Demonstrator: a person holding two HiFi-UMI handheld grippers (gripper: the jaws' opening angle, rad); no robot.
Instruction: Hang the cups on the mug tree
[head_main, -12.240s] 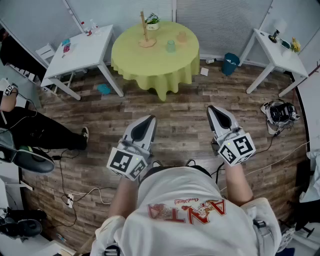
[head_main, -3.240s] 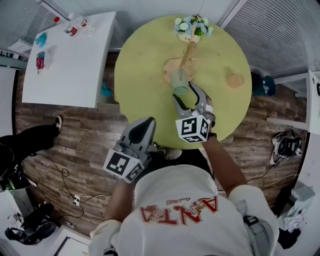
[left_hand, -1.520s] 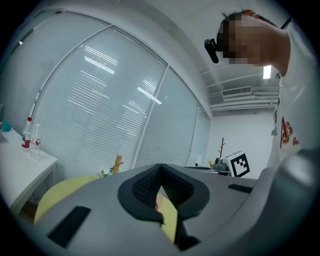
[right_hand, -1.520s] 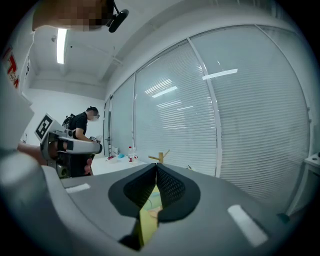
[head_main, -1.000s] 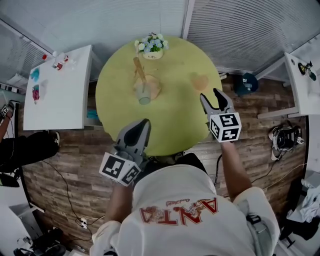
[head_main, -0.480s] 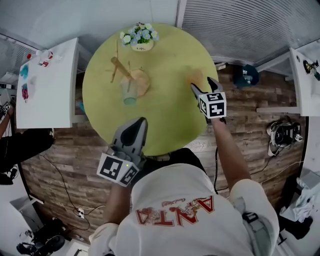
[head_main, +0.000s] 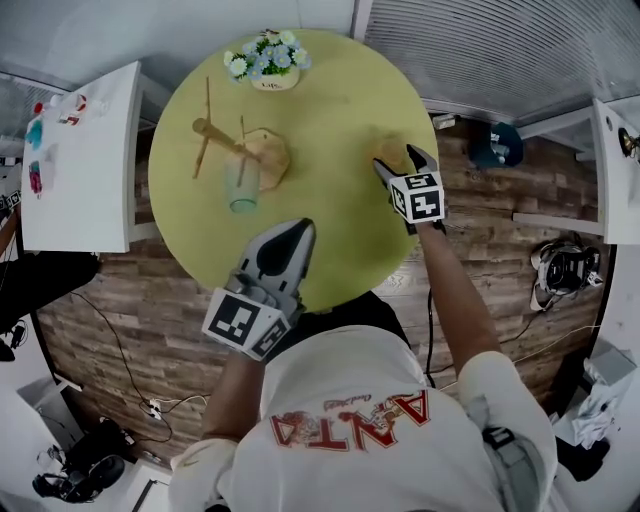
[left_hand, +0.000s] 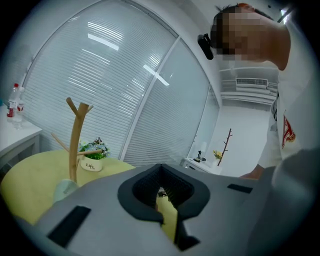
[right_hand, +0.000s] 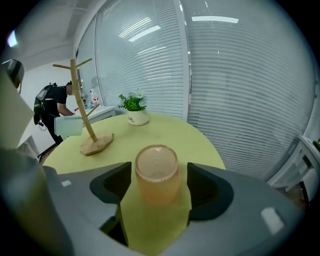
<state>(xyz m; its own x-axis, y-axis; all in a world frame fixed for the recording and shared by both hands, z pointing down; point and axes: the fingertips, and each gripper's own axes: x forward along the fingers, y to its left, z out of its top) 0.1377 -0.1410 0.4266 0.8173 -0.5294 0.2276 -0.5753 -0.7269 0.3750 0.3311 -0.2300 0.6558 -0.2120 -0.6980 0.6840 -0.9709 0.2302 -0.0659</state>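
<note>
Your R gripper (head_main: 396, 158) has dropped to the table (head_main: 330, 240), jaws just opened wide. The upturned orange cup (right_hand: 156, 172) stands between them, not pinched yet. Green cup (head_main: 243, 190) already hangs on the mug tree (head_main: 225, 138), so one's left. L gripper (left_hand: 162, 197) is closed, empty.

The place looks like an office or a test room. At the top of the head view, white blinds (head_main: 500, 40) cover the walls. Plain white desks (head_main: 80, 170) stand at the left and right edges around a round table (head_main: 330, 200) with a yellow-green cloth, and cables (head_main: 150, 405) lie loose on the wood-pattern floor (head_main: 500, 260) at the lower left.
</note>
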